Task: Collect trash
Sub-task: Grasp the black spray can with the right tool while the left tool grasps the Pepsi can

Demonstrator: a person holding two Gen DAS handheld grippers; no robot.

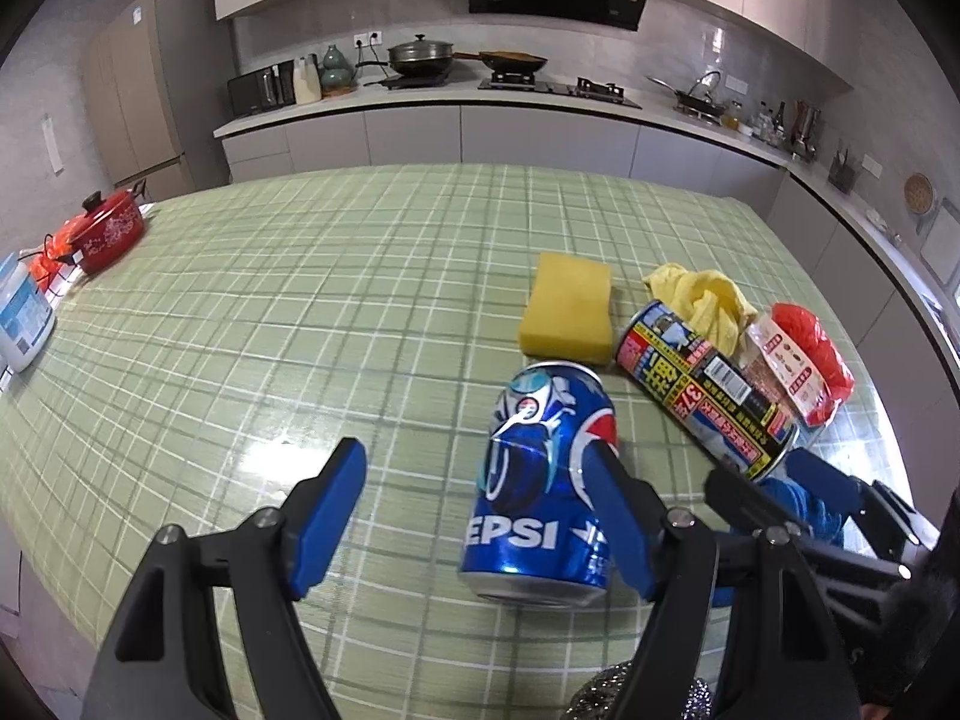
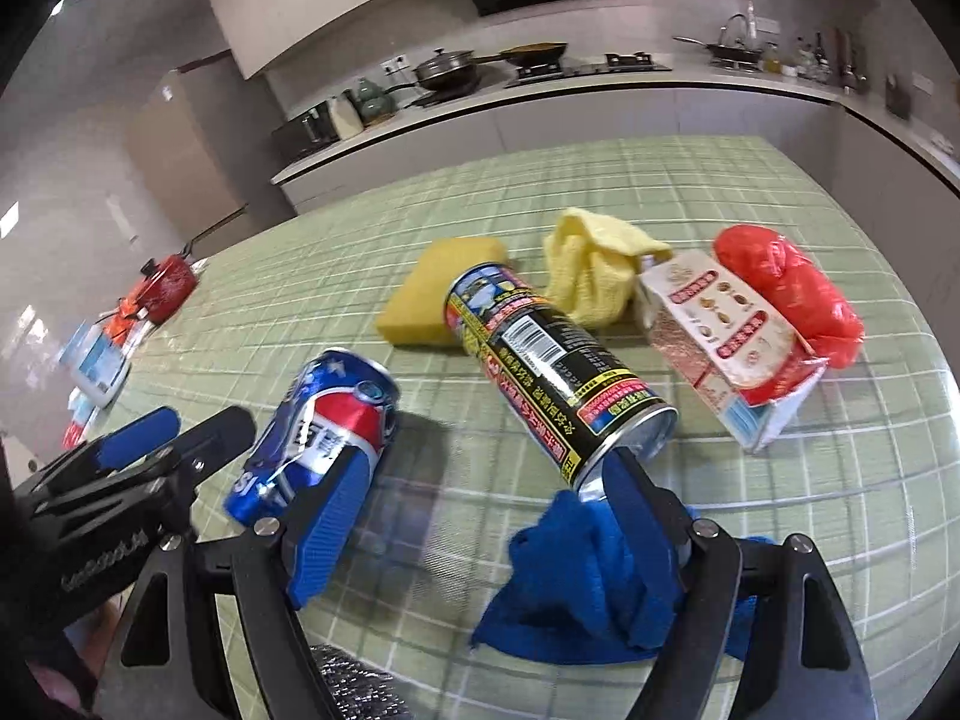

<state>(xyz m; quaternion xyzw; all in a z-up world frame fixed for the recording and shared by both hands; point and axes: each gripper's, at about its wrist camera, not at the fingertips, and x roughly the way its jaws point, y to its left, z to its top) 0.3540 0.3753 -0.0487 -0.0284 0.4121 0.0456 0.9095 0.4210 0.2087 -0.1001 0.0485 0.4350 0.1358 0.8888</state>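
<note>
A dented blue Pepsi can (image 1: 543, 483) lies on the green checked table (image 1: 270, 312). My left gripper (image 1: 480, 480) is open, its right finger (image 1: 624, 516) against the can's right side, the left finger well apart. A black spray can (image 2: 555, 360) lies on its side. My right gripper (image 2: 480, 504) is open, with a blue cloth (image 2: 588, 588) around its right finger, whose tip is at the spray can's rim. A paper carton (image 2: 729, 336) and a red plastic bag (image 2: 786, 300) lie to the right. The Pepsi can (image 2: 318, 426) also shows in the right wrist view.
A yellow sponge (image 1: 567, 306) and a yellow cloth (image 1: 708, 300) lie behind the cans. A steel scourer (image 2: 354, 684) sits at the near edge. A red pot (image 1: 108, 234) and a white tub (image 1: 21, 312) stand at the far left. Kitchen counters run behind.
</note>
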